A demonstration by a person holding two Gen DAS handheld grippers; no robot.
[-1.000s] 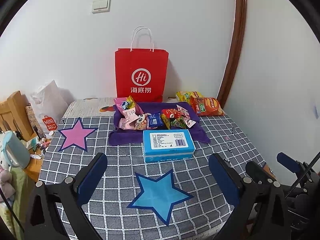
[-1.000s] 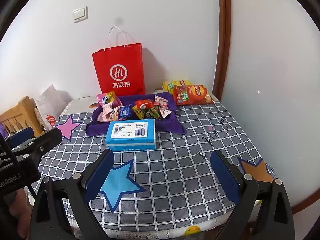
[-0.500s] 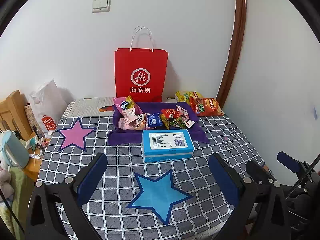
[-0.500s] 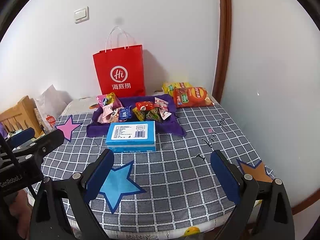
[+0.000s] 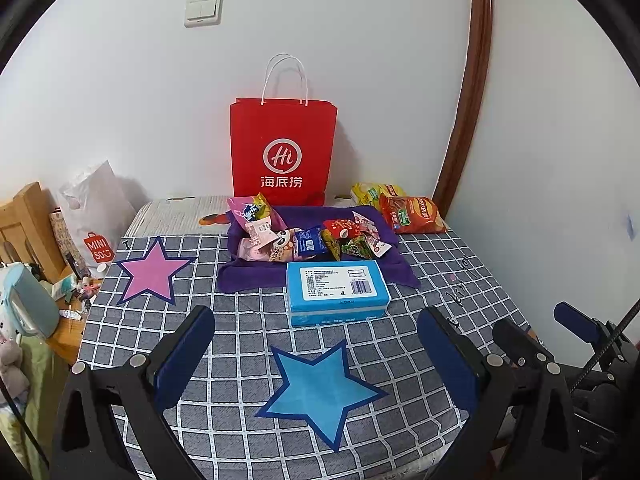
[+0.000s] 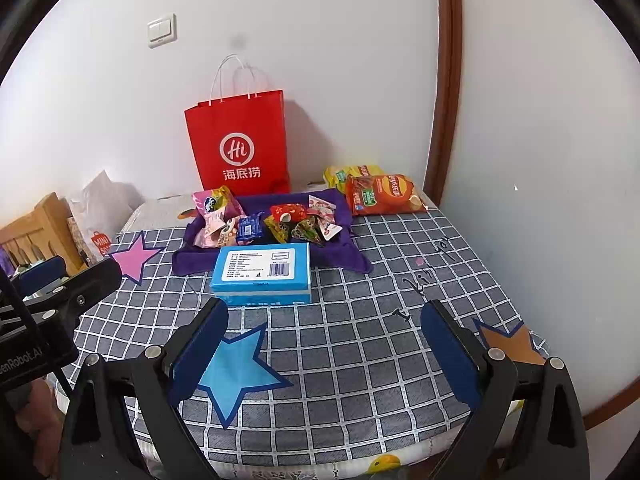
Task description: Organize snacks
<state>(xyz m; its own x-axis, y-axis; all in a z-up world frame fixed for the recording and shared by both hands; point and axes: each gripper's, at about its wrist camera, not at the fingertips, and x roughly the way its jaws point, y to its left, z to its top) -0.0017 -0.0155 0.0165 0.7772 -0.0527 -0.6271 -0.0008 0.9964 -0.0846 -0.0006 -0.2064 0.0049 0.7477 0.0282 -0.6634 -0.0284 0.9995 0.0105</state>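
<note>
Several small snack packets (image 5: 304, 236) (image 6: 272, 222) lie heaped on a purple cloth (image 5: 248, 280) (image 6: 188, 260) near the back of the checked table. A blue box (image 5: 336, 292) (image 6: 262, 272) sits just in front of the cloth. An orange chip bag (image 5: 412, 214) (image 6: 380, 194) and a yellow bag (image 5: 372, 192) (image 6: 344, 172) lie at the back right. My left gripper (image 5: 316, 340) hangs open over the near table, well short of the box. My right gripper (image 6: 324, 340) is open too, nothing between its fingers.
A red paper bag (image 5: 282, 152) (image 6: 240, 144) stands against the wall behind the cloth. Paper stars lie on the tablecloth: pink (image 5: 152, 270), blue (image 5: 320, 390), orange (image 6: 508, 340). A white bag (image 5: 96, 208) and a cluttered wooden stand (image 5: 24, 224) are off the left edge.
Both views have drifted slightly; the scene sits a touch lower in the right wrist view. Nothing on the table has moved and both grippers stay open.
</note>
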